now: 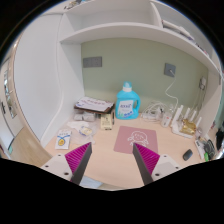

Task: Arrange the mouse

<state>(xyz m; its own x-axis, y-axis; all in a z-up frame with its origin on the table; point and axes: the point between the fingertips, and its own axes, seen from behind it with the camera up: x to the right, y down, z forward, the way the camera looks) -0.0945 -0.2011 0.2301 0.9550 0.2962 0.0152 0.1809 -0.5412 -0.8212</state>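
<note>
Two-finger gripper [113,160], jaws wide and empty, hovers above the pink rectangular mouse mat [133,137], seemingly awaiting the mouse.

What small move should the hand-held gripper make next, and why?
Probably swing right and forward toward the small dark object beside the pink mouse pad, which may be the mouse, though that is hard to tell. The hand-held gripper is open and empty, short of the pad, and aimed at the pad rather than at that object.
</note>
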